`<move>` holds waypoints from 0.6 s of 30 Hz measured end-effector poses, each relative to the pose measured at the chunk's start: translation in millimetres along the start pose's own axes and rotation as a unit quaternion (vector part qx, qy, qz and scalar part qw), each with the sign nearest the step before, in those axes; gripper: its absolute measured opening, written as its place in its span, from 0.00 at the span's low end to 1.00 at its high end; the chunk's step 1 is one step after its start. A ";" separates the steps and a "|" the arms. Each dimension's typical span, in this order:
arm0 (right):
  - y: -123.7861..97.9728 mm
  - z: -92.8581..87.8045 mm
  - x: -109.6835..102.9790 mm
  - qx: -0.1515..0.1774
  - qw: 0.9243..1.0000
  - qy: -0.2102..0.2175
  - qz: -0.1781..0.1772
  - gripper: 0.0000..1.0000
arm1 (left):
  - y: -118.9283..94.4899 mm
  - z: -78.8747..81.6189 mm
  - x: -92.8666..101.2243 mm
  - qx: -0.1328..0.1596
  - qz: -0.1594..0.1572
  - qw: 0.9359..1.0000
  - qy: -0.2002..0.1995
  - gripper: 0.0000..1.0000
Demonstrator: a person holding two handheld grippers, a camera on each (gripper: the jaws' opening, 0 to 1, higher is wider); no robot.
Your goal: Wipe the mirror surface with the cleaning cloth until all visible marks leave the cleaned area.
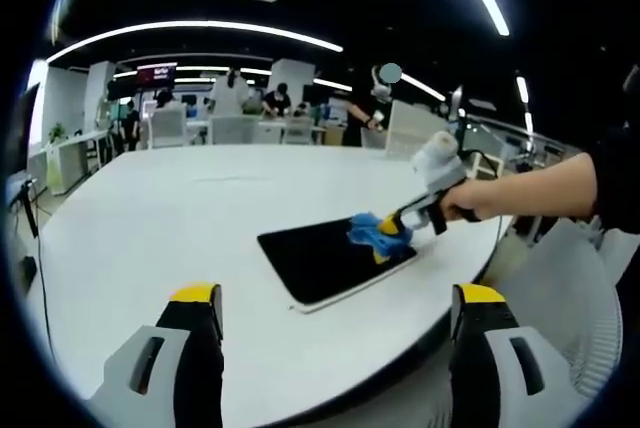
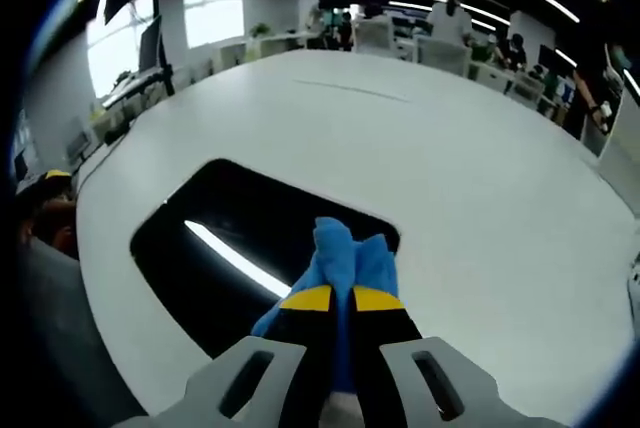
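- Right tool (image 2: 335, 300) nearest the lens in right gripper view, yellow-tipped jaws together, clamped on blue cleaning cloth (image 2: 345, 253).
- Cloth pressed on dark mirror (image 2: 215, 238), at its 4 o'clock edge; a light strip reflects in the glass.
- Mirror lies flat on white bench (image 2: 450, 168), near the bench's edge.
- Left tool (image 1: 337, 298) in left gripper view: jaws apart, holding nothing, off the bench at 6 o'clock.
- Same view: mirror (image 1: 325, 258) mid-bench, cloth (image 1: 375, 235) on its 2 o'clock corner, right tool (image 1: 392, 230) held by a person's hand (image 1: 462, 200) coming in from 3 o'clock.
- People and desks far behind at 12 o'clock.
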State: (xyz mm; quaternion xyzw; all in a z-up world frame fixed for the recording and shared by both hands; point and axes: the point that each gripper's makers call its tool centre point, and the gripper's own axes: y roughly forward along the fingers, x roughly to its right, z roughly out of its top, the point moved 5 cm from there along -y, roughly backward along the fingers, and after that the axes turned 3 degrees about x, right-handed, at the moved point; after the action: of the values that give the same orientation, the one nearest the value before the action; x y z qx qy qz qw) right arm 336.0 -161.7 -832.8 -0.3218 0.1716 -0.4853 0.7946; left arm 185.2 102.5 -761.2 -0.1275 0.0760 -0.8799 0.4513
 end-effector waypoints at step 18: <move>-2.6 -2.8 4.8 -0.006 1.000 0.019 -0.009 0.00 | 0.3 -5.4 3.2 -0.025 -0.013 1.000 -0.004 0.96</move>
State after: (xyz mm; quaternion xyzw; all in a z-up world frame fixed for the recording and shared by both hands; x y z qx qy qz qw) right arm 334.9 -167.7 -832.9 -0.3183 0.1867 -0.4978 0.7849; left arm 182.0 99.8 -766.0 -0.1438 0.0945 -0.8829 0.4370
